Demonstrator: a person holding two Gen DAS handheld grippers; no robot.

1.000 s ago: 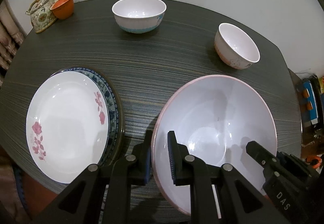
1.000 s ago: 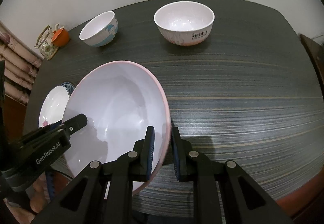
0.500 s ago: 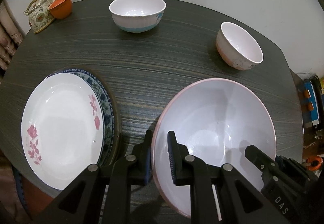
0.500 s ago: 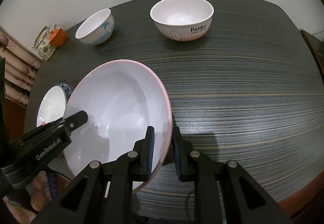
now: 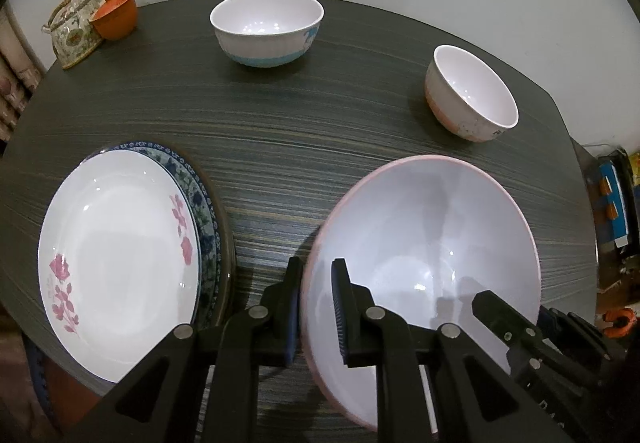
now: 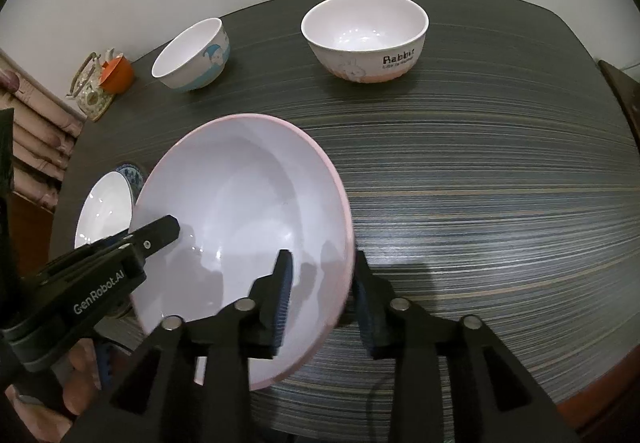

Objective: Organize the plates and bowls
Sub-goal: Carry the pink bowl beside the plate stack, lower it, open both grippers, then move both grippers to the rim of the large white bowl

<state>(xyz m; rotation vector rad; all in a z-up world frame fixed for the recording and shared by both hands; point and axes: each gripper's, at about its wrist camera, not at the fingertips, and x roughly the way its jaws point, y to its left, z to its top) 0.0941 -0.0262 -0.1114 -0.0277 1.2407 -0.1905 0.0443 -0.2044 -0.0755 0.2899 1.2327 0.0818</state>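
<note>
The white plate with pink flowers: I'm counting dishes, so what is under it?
Under the white plate with pink flowers lies a blue-patterned plate; only its right rim shows. The rest is covered, and whether anything lies below it cannot be seen.

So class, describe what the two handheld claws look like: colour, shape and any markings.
Both are matte black. The left claw and right claw each have two angular fingers with silver pivot bolts and ribbed dark blue pads. White "GenRobot.AI" lettering marks the left body. No cables or sleeves show.
</note>
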